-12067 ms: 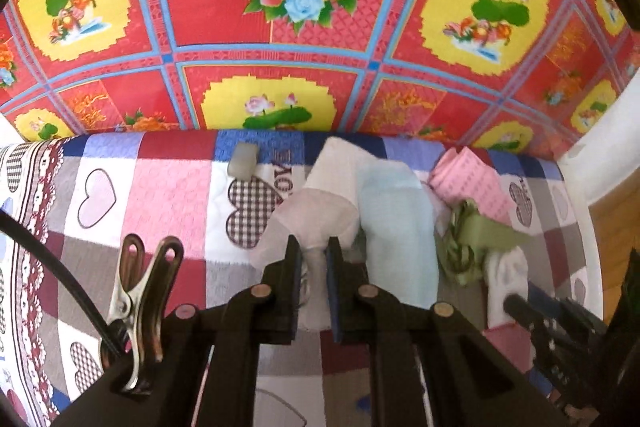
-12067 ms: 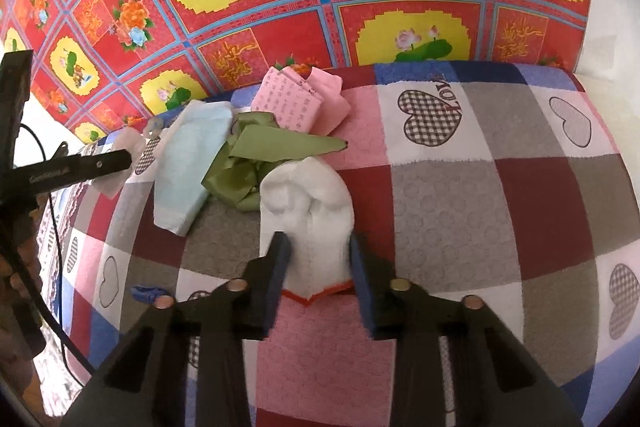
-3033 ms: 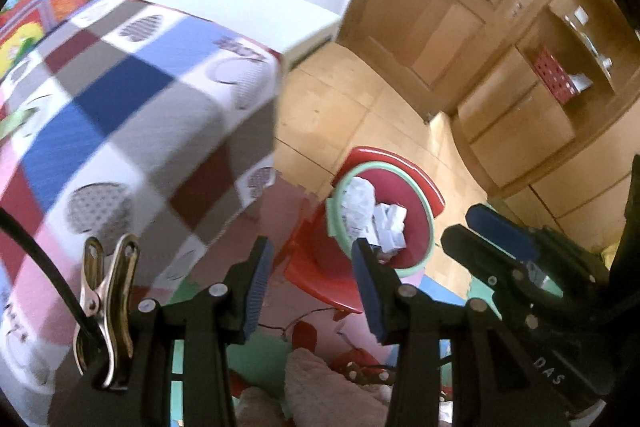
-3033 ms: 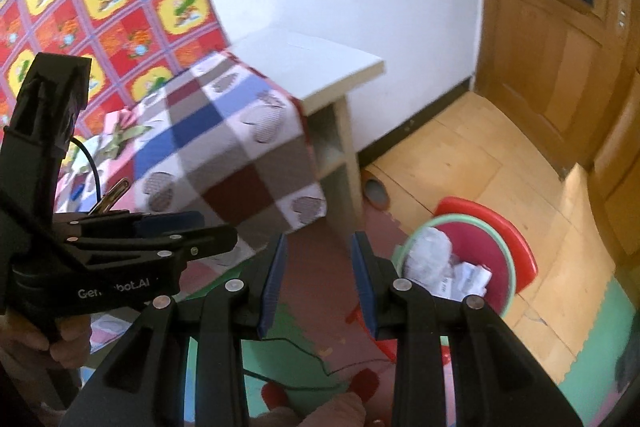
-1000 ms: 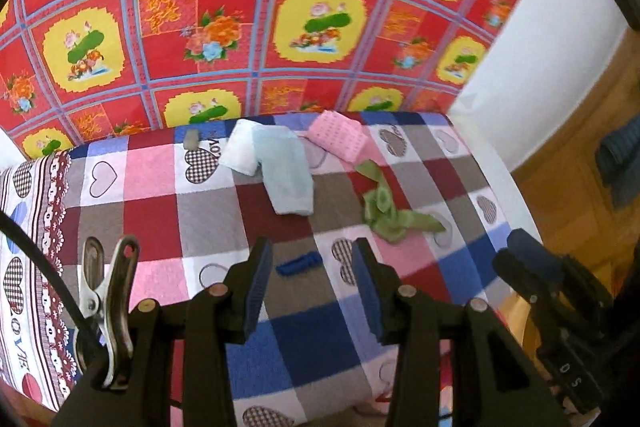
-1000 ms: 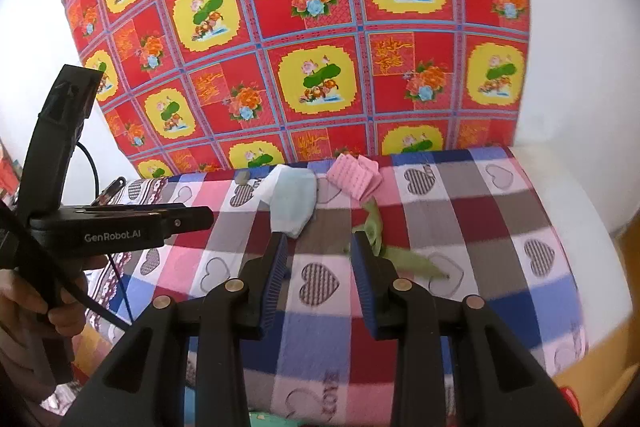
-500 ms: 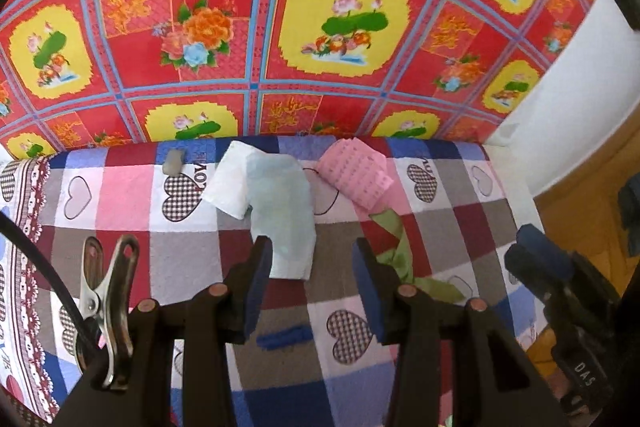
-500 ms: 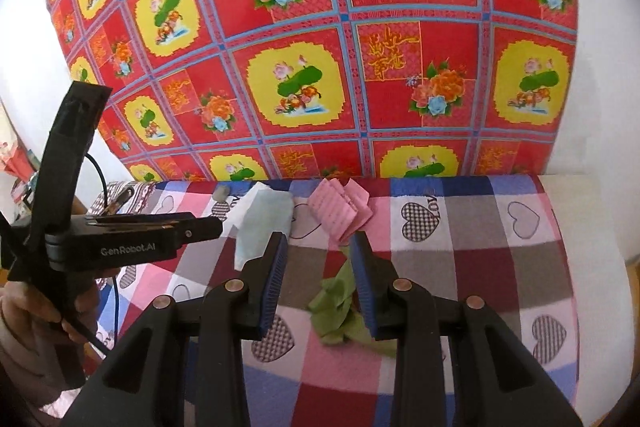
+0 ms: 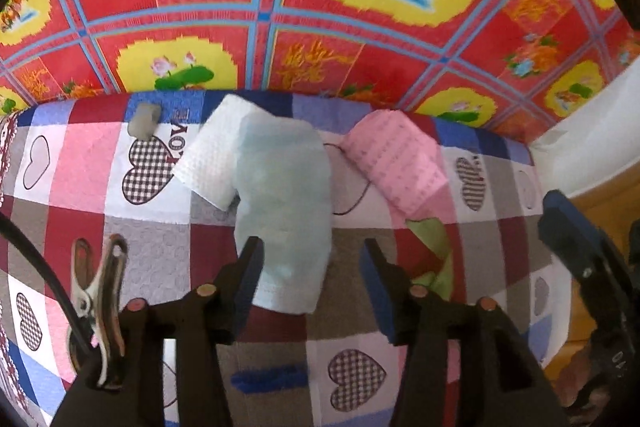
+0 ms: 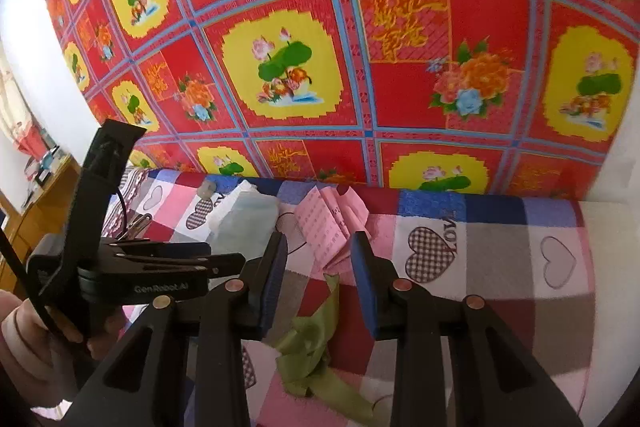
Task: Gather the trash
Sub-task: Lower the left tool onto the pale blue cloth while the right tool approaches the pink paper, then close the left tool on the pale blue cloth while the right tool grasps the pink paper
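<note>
**Reaching over the checked cloth for the paper scraps**

Hovering in the left wrist view, the left gripper (image 9: 310, 277) has its jaws opening, its pads touching nothing; the near end of the pale blue tissue (image 9: 286, 203) shows in the gap between them. A white paper towel (image 9: 210, 157) lies partly under that tissue's far left side. The pink paper (image 9: 396, 163) sits to the right, near the far edge of the heart-patterned tablecloth (image 9: 160, 203), and a scrap of green paper (image 9: 434, 247) shows beside the right finger. A small grey lump (image 9: 143, 119) rests near the far edge, and a blue strip (image 9: 270, 377) lies below the fingers. A metal clip (image 9: 98, 291) hangs on the gripper's left side.

From the right wrist view, the right gripper (image 10: 320, 281) is parted with nothing between its pads; beyond the gap lies the pink paper (image 10: 330, 223), and lower down the crumpled green paper (image 10: 316, 359). The left gripper's body is at the left, held by a hand (image 10: 24, 331), with the pale blue tissue (image 10: 250, 217) beyond it. Red floral cloth (image 10: 360, 47) covers the wall behind
</note>
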Available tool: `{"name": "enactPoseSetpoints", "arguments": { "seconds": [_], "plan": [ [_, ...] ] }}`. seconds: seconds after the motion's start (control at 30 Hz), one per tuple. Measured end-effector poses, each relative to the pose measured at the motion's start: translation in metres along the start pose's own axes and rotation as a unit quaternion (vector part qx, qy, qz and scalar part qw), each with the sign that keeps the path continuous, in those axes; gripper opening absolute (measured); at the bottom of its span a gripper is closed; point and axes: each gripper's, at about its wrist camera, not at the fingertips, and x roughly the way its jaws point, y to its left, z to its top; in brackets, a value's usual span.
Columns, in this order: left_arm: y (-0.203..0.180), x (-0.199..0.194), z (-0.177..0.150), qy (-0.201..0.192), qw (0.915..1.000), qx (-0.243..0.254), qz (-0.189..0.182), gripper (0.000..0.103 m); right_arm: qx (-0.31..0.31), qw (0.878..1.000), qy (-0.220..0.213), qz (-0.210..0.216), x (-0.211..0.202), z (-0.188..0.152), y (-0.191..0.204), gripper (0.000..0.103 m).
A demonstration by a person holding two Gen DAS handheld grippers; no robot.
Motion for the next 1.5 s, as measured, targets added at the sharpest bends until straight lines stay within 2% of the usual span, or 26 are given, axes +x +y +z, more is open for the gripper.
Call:
{"name": "enactPoseSetpoints", "arguments": {
  "seconds": [0.03, 0.13, 0.2, 0.27, 0.3, 0.47, 0.8, 0.9, 1.03, 1.13, 1.27, 1.5],
  "plan": [
    [0.0, 0.003, 0.001, 0.001, 1.0, -0.002, 0.005, 0.061, -0.003, 1.0, 0.002, 0.001, 0.004, 0.001, -0.001, 0.034],
    [-0.001, 0.013, 0.004, -0.001, 0.9998, -0.006, 0.018, 0.062, -0.009, 1.0, 0.011, 0.001, 0.018, 0.003, -0.005, 0.034],
    [-0.002, 0.019, 0.006, 0.0, 0.9997, -0.008, 0.024, 0.064, -0.01, 1.0, 0.02, 0.002, 0.028, 0.004, -0.008, 0.04],
    [-0.004, 0.025, 0.006, 0.0, 0.9994, -0.011, 0.032, 0.065, -0.01, 1.0, 0.028, 0.002, 0.039, 0.005, -0.011, 0.055],
    [-0.005, 0.027, 0.006, -0.001, 0.9993, -0.012, 0.036, 0.065, -0.011, 0.999, 0.031, 0.002, 0.044, 0.005, -0.012, 0.056],
    [-0.008, 0.036, 0.003, -0.014, 0.9981, -0.011, 0.059, 0.065, -0.015, 0.999, 0.049, 0.006, 0.07, 0.008, -0.017, 0.06],
    [-0.003, 0.036, -0.008, -0.035, 0.9975, -0.033, 0.052, 0.064, -0.035, 0.996, 0.078, 0.013, 0.106, 0.012, -0.017, 0.06],
    [0.0, 0.035, -0.011, -0.039, 0.9969, -0.037, 0.057, 0.055, -0.038, 0.996, 0.084, 0.01, 0.114, 0.011, -0.016, 0.06],
    [0.008, 0.033, -0.013, -0.041, 0.9969, -0.044, 0.052, 0.038, -0.032, 0.996, 0.087, 0.005, 0.12, 0.008, -0.017, 0.052],
    [0.015, 0.031, -0.015, -0.041, 0.997, -0.055, 0.035, 0.03, -0.029, 0.996, 0.079, 0.006, 0.116, 0.007, -0.018, 0.041],
    [0.018, 0.025, -0.02, -0.044, 0.9972, -0.056, 0.024, 0.027, -0.031, 0.997, 0.071, 0.007, 0.109, 0.009, -0.018, 0.029],
    [0.03, 0.004, -0.027, -0.046, 0.9972, -0.058, 0.015, 0.027, -0.025, 0.998, 0.058, 0.018, 0.097, 0.01, -0.016, 0.018]
  ]
}}
